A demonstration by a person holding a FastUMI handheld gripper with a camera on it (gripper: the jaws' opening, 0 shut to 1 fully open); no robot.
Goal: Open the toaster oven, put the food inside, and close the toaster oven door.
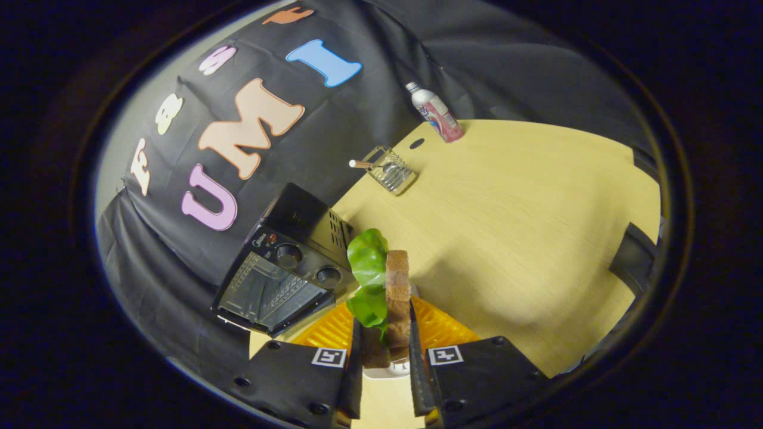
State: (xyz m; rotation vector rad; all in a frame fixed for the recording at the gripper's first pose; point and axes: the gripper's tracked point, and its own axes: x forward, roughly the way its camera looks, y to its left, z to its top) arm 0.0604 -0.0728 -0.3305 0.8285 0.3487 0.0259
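Gripper [381, 348]: closed down on the food, one finger pressing each side, with no slack showing between them and it.

Food [394, 298]: a sandwich by the look of it — a brown bread slice on edge with a green lettuce leaf [368, 268] flaring off at ten o'clock. It stands up along the line of the fingers, which I take to be the grip that keeps bread and leaf from sliding apart.

Plate [438, 328]: orange and ribbed, just under and behind the food at the fingertips. The food appears lifted clear of it, though I cannot be sure the bottom edge has left.

Toaster oven [286, 268]: black, at ten o'clock from the fingertips and close by, two knobs [309, 265] beside the glass door [269, 292]. The door's front edge seems dropped toward the table, so I judge it open, but the tilt of the view leaves some doubt. If open, the cavity faces the gripper — a short swing over would bring the food in.

Table [524, 226]: pale wood grain, bare and wide out to two and three o'clock.

Glass dish [390, 170]: clear and square, at twelve o'clock, well beyond the food, with a small stick lying on its rim.

Bottle [435, 112]: pink-labelled, white cap, farther off at one o'clock near the table's far edge.

Room: black cloth hangs behind the oven and wraps round the table's back.
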